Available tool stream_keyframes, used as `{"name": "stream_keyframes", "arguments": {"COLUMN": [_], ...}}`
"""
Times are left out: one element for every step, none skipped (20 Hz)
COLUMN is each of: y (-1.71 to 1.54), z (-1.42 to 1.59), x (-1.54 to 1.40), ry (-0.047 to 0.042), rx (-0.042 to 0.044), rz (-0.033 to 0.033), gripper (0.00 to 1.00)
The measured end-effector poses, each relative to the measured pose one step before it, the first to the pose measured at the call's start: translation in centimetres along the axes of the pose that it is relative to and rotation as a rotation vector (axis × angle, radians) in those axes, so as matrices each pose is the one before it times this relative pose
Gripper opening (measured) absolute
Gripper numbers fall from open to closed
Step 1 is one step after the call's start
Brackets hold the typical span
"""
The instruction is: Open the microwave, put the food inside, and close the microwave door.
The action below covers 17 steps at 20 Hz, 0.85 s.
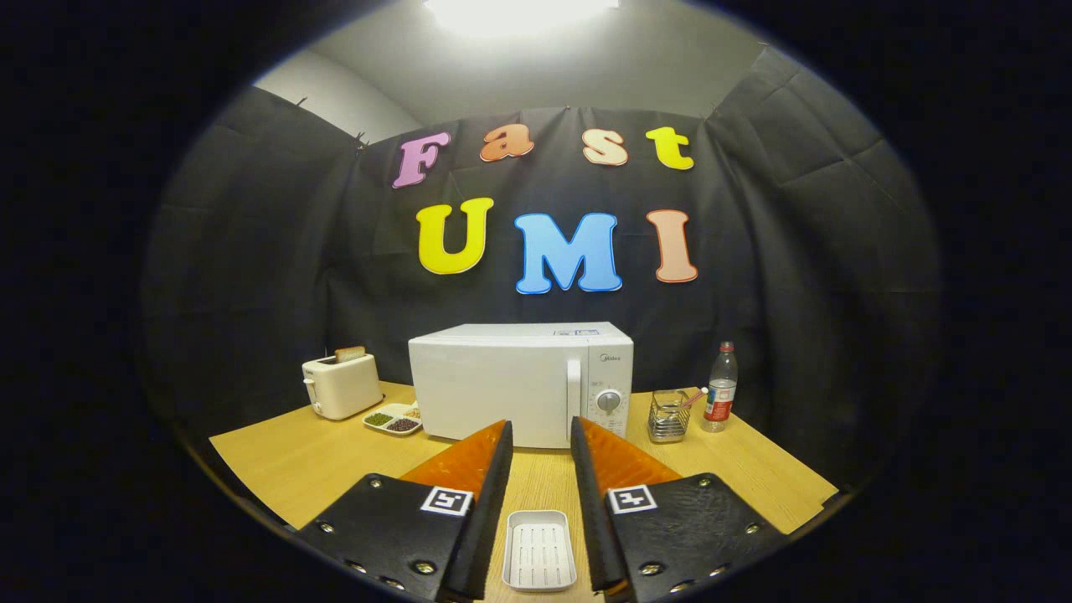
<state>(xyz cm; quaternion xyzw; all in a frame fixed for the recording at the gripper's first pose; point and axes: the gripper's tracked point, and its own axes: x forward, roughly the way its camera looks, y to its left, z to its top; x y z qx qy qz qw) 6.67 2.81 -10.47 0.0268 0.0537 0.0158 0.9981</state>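
The tool [541,431] hangs spread wide and empty above a wooden surface [293,461], a white tray [539,548] lying between its fingers. Beyond them stands the microwave [519,383], door shut, with a toaster [342,384] well apart on one side and a bottle [720,387] on the other.

A wooden table [301,461] stood inside a booth hung with creased black cloth [796,251], pinned along its top edge. Above the cloth, a pale wall [352,100] and ceiling [653,67] showed, and a bright overhead light [519,10] glared down onto the tabletop
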Motion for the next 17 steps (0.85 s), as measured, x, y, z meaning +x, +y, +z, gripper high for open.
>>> {"name": "stream_keyframes", "arguments": {"y": [0.031,0.483,0.424,0.103,-0.032,0.173,-0.02,-0.39,-0.487,0.015,0.32,-0.151,-0.456,-0.172,0.121,-0.011,-0.388], "z": [0.707,0.683,0.366,0.522,0.177,0.316,0.485,0.475,0.301,-0.121,-0.388,-0.331,-0.136,-0.048,-0.083,-0.004,0.329], "x": [-0.538,-0.699,-0.421,-0.641,-0.497,-0.607,-0.335,-0.256,-0.01,0.064,0.105,0.072,0.047,0.001,0.041,-0.205,-0.174], "ry": [-0.00926,-0.00079,-0.00199,-0.00087,0.00238,-0.00264,-0.00943,-0.01014,-0.01165,-0.00187,0.00024,0.00316,-0.00166,-0.00032,0.0056,0.00594,-0.00648], "rx": [0.00678,-0.00215,-0.00655,-0.01374,-0.0262,-0.03462,-0.03315,-0.02546,-0.00807,-0.00692,-0.0005,0.016,0.03338,0.03816,0.03031,0.0139,-0.00734], "rz": [0.00559,0.01893,0.02159,0.00485,0.00646,0.00891,-0.00661,-0.01825,-0.02263,-0.00481,0.0044,-0.00467,-0.00608,0.0009,0.00781,0.00542,-0.00518], "gripper": [0.51,0.67,0.77,0.91,0.92,0.92,0.92,0.92,0.92,0.9,0.9,0.9,0.9,0.9,0.9,0.9,0.9]}}
